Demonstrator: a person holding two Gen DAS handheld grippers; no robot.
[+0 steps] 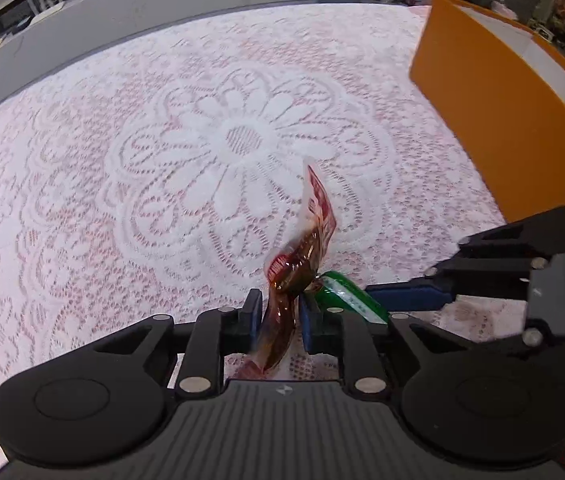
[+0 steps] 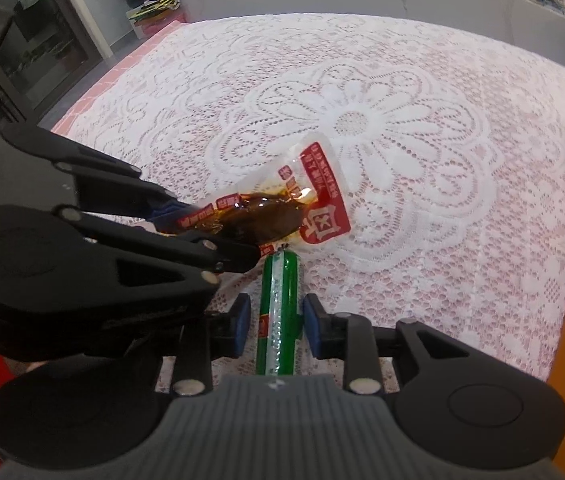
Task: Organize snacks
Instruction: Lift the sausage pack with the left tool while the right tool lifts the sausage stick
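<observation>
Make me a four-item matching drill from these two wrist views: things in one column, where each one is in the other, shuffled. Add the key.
Things
1. red-and-clear snack pouch
2. green sausage stick
3. orange box
4. lace tablecloth

Places
a. between the fingers of the right gripper
b. spread over the table
c. between the fingers of the left gripper
d. standing at the right edge of both views

Pairs: 1-c, 2-a, 3-d, 4-b
</observation>
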